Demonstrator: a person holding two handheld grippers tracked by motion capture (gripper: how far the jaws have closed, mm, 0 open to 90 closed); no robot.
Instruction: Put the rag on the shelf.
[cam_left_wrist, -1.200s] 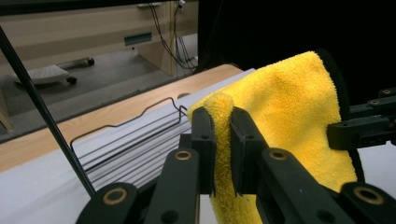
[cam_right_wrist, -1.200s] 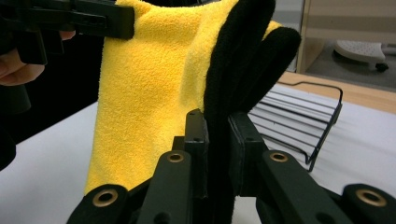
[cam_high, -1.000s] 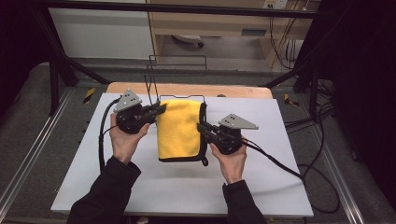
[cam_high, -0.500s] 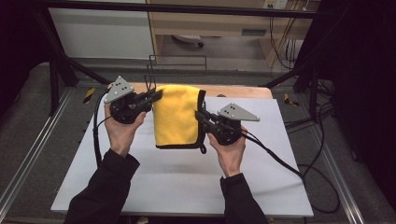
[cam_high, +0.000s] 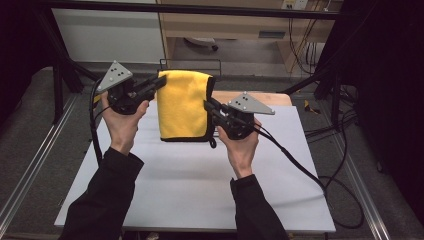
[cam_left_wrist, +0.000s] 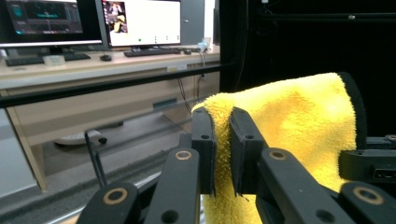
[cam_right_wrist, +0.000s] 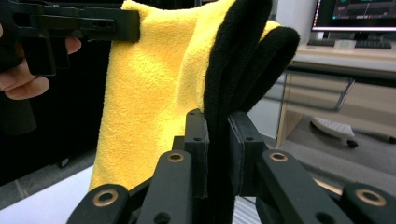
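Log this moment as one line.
left gripper: shut on yellow towel | right gripper: shut on its black edge | towel: hanging above table

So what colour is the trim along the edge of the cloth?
Black, edging the yellow cloth; the right gripper view shows it best.

White table top (cam_high: 190, 190) on grey floor (cam_high: 30, 145). Metal rails (cam_high: 22, 177) flank both sides. Wooden desk (cam_left_wrist: 93, 70) beyond, lit monitors (cam_left_wrist: 142, 21), keyboard (cam_left_wrist: 154, 52). Black curtain (cam_high: 395, 75) right, cables (cam_high: 345, 145) trailing.

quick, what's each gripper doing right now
left gripper: closed on the yellow towel, at its top corner.
right gripper: closed on the towel's black edge.
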